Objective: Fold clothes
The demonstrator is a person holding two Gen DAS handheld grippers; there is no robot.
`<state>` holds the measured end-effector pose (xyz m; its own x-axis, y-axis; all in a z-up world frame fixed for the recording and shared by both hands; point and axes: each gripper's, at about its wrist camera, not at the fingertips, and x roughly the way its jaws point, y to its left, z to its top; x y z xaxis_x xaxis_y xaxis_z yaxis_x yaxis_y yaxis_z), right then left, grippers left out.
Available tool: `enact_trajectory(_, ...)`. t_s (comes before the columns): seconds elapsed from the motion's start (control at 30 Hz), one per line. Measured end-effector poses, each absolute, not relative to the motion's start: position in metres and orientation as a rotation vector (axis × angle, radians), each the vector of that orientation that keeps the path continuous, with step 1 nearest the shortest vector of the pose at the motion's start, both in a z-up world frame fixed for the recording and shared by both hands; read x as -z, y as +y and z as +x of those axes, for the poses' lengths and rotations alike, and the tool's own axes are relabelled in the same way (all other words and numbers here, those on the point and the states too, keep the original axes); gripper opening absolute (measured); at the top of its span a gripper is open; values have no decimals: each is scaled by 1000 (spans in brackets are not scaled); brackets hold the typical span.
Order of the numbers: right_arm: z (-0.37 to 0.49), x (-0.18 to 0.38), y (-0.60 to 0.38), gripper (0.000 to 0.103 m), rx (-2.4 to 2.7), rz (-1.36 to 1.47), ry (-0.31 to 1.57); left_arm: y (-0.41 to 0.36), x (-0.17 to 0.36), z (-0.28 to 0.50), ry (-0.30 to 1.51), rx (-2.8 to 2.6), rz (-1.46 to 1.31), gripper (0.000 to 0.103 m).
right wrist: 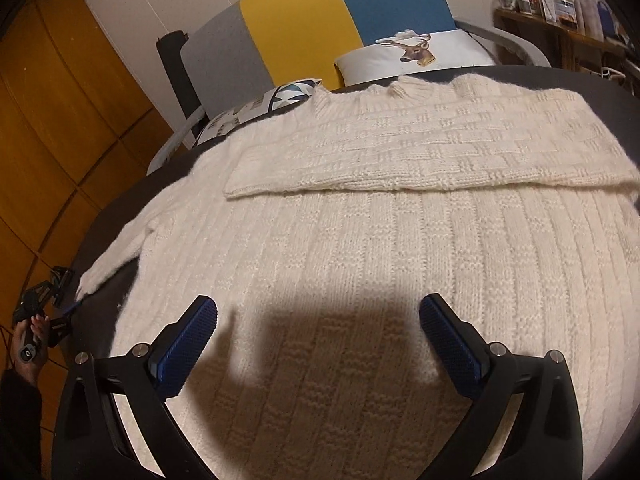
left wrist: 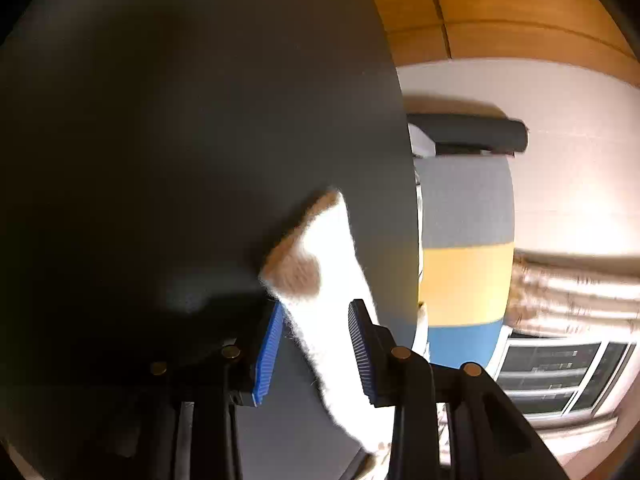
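A cream knitted sweater (right wrist: 360,240) lies spread on a dark table (right wrist: 104,224). One sleeve (right wrist: 400,156) is folded across its upper body; the other sleeve (right wrist: 116,252) stretches to the left table edge. My right gripper (right wrist: 318,320) is open and hovers empty over the sweater's lower part. My left gripper (left wrist: 316,320) is at the table's left edge, with the sleeve cuff (left wrist: 320,280) passing between its blue pads (left wrist: 270,356). The jaws stand apart around the cuff, not pressed on it. The left gripper also shows far left in the right wrist view (right wrist: 66,300).
A sofa (right wrist: 304,24) with grey, yellow and blue panels stands behind the table, with a deer cushion (right wrist: 416,54) and a patterned cushion (right wrist: 256,108). Wooden floor (right wrist: 48,128) lies to the left. A shelf with small items (right wrist: 560,0) is at the far right.
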<state>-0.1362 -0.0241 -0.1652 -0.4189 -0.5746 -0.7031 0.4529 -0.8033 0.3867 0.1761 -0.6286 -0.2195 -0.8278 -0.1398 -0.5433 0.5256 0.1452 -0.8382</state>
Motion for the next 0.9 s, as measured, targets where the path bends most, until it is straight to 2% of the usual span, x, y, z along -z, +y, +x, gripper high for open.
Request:
enact_trajectory(0.17,-140,169,-17,103,2198,1150,-264,-626,235,188,2088,1547,236,23)
enact_trajectory(0.3,-141,170,-16,103,2191,1142,-285,-631,236,185,2120,1489,205,25)
enact_trajectory(0.37,-141,170,-16,103,2190,1141,-283,-634,236,182,2136,1458,190,33)
enact_trajectory(0.43,-141,170,-15,103,2186,1138,-291,-635,236,180,2138,1424,175,31)
enact_trajectory(0.53,-142,171,-11,103,2173,1128,-327,-635,226,166,1974,1476,290,6)
enact_trajectory(0.63,-142,171,-8,103,2163,1121,-352,-633,215,154,1829,1584,356,5)
enact_trajectory(0.73,-142,171,-7,103,2154,1113,-366,-630,209,151,1809,1628,334,4)
enact_trajectory(0.9,-143,171,-3,103,2137,1103,-400,-610,160,107,1726,1855,357,4)
